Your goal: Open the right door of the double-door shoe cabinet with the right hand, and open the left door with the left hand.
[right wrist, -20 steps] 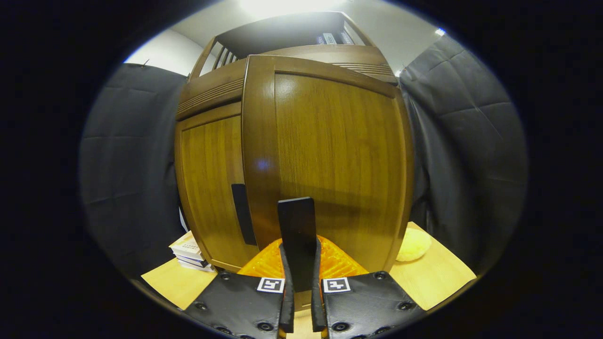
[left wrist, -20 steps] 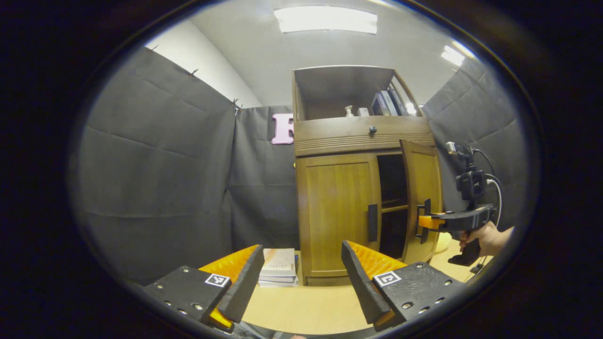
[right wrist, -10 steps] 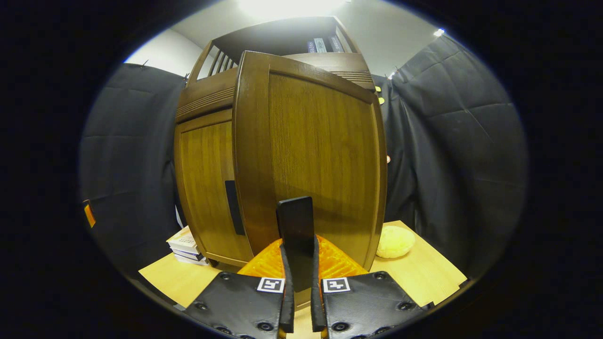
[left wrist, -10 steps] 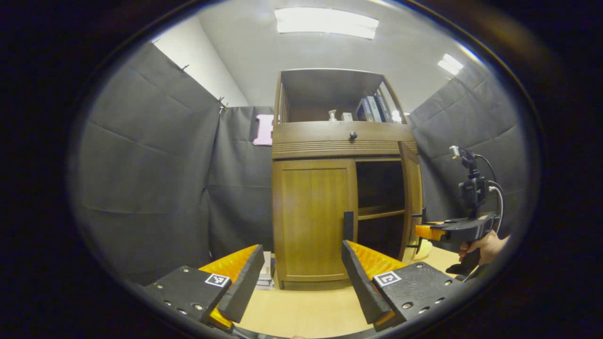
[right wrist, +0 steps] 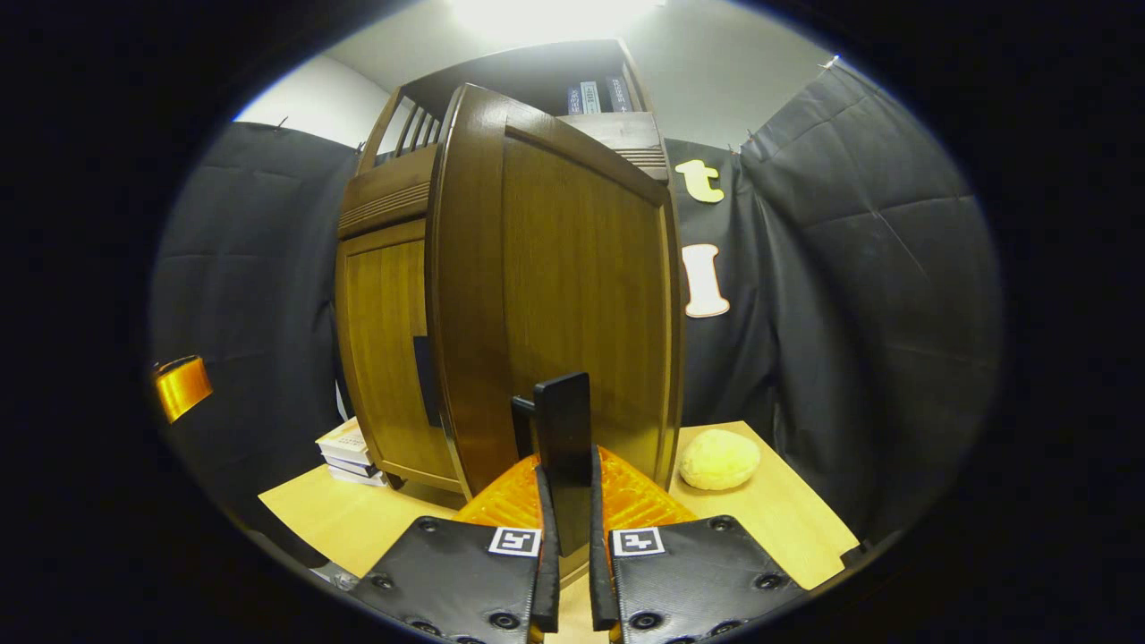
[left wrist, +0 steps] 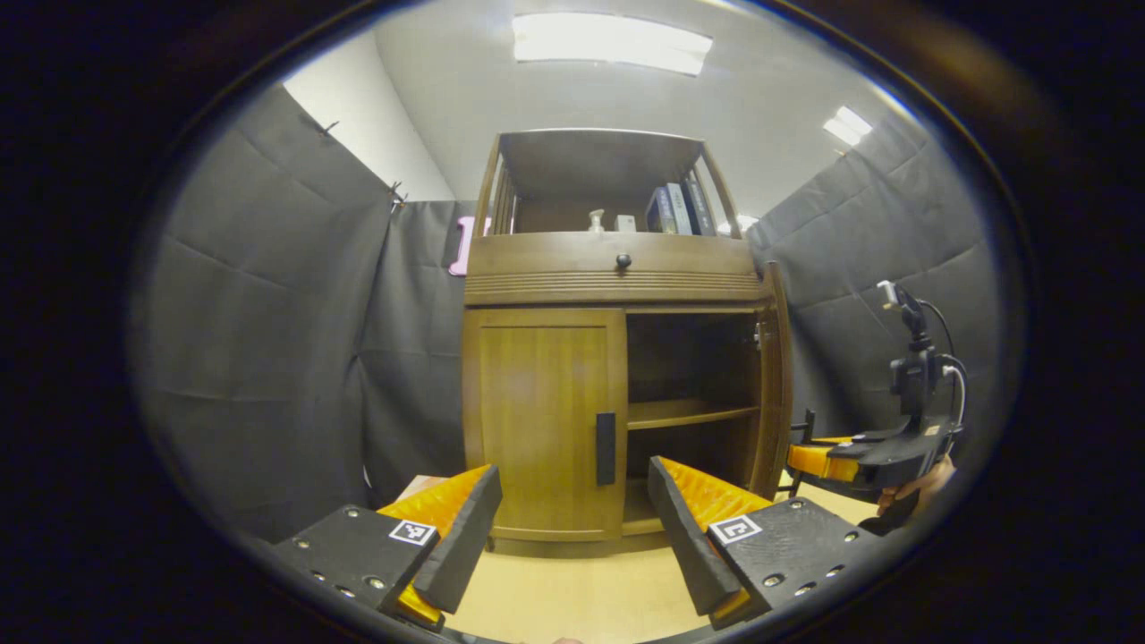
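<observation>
The double-door shoe cabinet (left wrist: pixel 617 268) is dark brown wood and stands on a light wooden table (left wrist: pixel 572 595), with a drawer band and a small knob (left wrist: pixel 623 261) above the doors. Its right door (right wrist: pixel 572 295) is swung wide out toward the near right, seen edge-on in the left gripper view; its left door (left wrist: pixel 541 420) is flat shut, its black vertical handle (left wrist: pixel 606 448) at its right edge.

The open half shows a dark inside with one wooden shelf (left wrist: pixel 684 413), bare as far as can be seen. The top open shelf holds books (left wrist: pixel 678 208) and a small bottle (left wrist: pixel 595 220).

The right gripper (right wrist: pixel 568 501) has its fingers narrowed onto the right door's black handle (right wrist: pixel 564 438), one on each side. The left gripper (left wrist: pixel 572 528) has its fingers wide apart, holding nothing, near of the left door and apart from it, the handle showing between them.

A stack of books (right wrist: pixel 347 450) lies left of the cabinet; a round yellow object (right wrist: pixel 719 459) sits right.
</observation>
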Available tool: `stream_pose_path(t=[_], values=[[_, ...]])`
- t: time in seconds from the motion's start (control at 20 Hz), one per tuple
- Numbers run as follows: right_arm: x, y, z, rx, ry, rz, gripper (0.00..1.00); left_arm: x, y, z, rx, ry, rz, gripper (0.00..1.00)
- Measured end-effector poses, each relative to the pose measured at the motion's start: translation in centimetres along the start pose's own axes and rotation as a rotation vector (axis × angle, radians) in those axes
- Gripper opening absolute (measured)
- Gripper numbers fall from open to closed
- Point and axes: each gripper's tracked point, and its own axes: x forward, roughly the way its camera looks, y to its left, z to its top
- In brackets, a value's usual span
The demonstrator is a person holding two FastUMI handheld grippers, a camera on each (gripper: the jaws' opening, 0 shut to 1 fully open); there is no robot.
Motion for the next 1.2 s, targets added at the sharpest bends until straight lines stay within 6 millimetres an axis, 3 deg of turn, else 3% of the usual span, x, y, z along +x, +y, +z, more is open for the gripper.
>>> stream_pose_path(t=[0.25,0.55,0.7,0.85,1.0,1.15,1.2], values=[[-1.2,-3.5,0.0,-0.012,-0.002,-0.010,0.12,0.3,-0.8,-0.2,-0.009,0.006,-0.015,0.95],[-1.8,-6.4,0.0,-0.012,-0.002,-0.012,0.18,0.1,-0.9,-0.2,0.016,0.009,-0.019,0.95],[-2.0,-7.8,-0.1,-0.014,-0.004,-0.012,0.11,0.2,-0.9,-0.2,0.030,0.006,-0.014,0.95],[-2.1,-9.4,0.0,-0.001,0.001,-0.001,0.14,0.2,-0.8,-0.2,0.047,0.004,-0.006,0.95],[-1.9,-11.4,0.0,0.011,0.001,-0.016,0.11,0.2,-0.6,-0.3,0.058,0.010,0.011,0.95],[-2.1,-11.9,0.0,0.018,0.005,0.014,0.08,0.4,-0.2,-0.2,0.079,0.005,0.038,0.95],[-2.1,-12.3,-0.1,0.008,0.002,0.017,0.00,0.4,-0.1,-0.3,0.081,0.005,0.047,0.95]])
